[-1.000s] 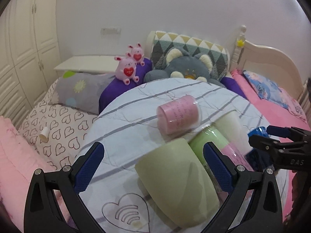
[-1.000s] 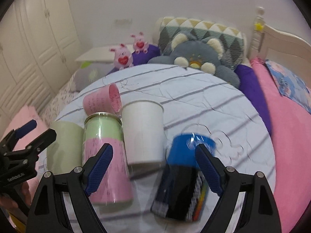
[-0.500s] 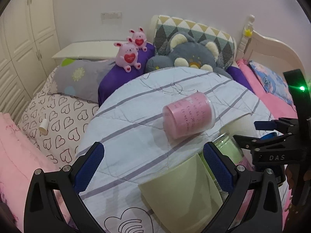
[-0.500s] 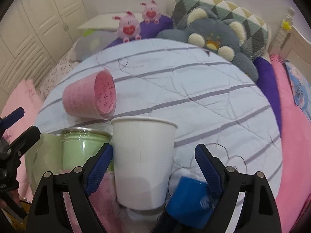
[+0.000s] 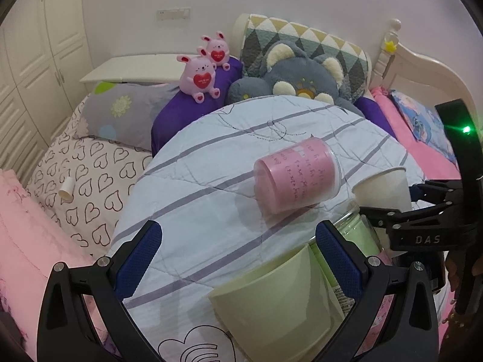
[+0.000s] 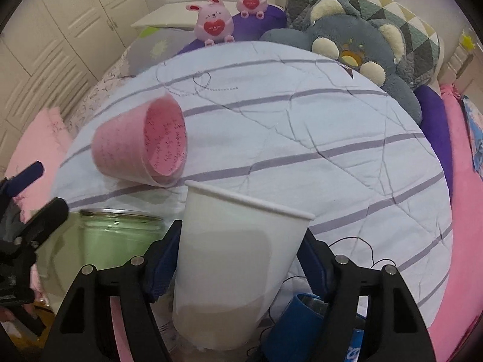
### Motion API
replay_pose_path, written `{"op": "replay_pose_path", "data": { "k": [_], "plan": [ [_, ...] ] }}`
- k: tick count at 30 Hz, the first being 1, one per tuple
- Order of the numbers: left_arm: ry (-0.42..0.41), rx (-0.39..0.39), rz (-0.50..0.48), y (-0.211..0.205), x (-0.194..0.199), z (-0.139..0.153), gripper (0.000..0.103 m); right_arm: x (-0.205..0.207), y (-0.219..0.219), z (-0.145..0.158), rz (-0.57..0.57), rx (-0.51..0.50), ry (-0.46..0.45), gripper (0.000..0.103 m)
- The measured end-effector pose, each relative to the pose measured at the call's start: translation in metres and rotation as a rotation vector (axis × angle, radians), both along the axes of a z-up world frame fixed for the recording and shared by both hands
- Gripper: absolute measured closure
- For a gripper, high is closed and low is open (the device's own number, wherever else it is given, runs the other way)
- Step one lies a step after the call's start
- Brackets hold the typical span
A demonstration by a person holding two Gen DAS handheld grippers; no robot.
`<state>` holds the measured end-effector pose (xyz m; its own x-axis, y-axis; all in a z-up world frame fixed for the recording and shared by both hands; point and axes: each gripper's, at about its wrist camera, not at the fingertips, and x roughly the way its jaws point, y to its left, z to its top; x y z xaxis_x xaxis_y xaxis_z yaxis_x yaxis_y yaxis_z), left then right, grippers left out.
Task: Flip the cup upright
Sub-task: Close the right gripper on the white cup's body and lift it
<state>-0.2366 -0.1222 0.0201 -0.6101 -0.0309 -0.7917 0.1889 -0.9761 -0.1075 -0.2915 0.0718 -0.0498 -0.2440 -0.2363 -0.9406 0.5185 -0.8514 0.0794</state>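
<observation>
A white paper cup (image 6: 235, 271) stands mouth-up between my right gripper's (image 6: 238, 244) blue pads, which press its sides; it also shows in the left wrist view (image 5: 383, 190). A pink cup (image 5: 297, 175) lies on its side on the striped quilt (image 5: 211, 181), its mouth facing the right wrist view (image 6: 142, 147). A pale green cup (image 5: 271, 304) sits tilted low between my left gripper's (image 5: 238, 247) wide-open fingers, untouched.
A green glass jar (image 6: 120, 235) stands left of the white cup. A blue-lidded dark can (image 6: 305, 322) lies at lower right. Plush bear (image 5: 299, 78), pink bunnies (image 5: 200, 77) and pillows line the headboard. Wardrobes stand to the left.
My right gripper moved forward and closed on the white cup, which now fills its view. The left gripper drew back and up slightly, staying open.
</observation>
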Motion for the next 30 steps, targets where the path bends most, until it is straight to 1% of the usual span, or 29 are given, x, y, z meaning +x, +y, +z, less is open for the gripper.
{"op": "replay_pose_path", "data": {
  "k": [7, 15, 23, 27, 30],
  "plan": [
    [0.027, 0.002, -0.012, 0.003, 0.004, 0.013, 0.000, 0.002, 0.007, 0.023, -0.032, -0.018, 0.053, 0.031],
    [0.091, -0.015, -0.048, 0.015, 0.020, 0.040, 0.000, 0.026, 0.024, 0.054, -0.072, -0.044, 0.124, 0.031],
    [0.100, -0.012, -0.152, 0.046, 0.047, 0.048, 0.000, 0.080, 0.050, 0.069, -0.142, -0.059, 0.158, 0.031],
    [0.096, -0.020, -0.202, 0.062, 0.065, 0.046, 0.000, 0.111, 0.061, 0.067, -0.184, -0.055, 0.157, 0.031],
    [0.085, -0.042, -0.239, 0.074, 0.079, 0.039, 0.000, 0.134, 0.072, 0.059, -0.226, -0.070, 0.147, 0.031]
  ]
}}
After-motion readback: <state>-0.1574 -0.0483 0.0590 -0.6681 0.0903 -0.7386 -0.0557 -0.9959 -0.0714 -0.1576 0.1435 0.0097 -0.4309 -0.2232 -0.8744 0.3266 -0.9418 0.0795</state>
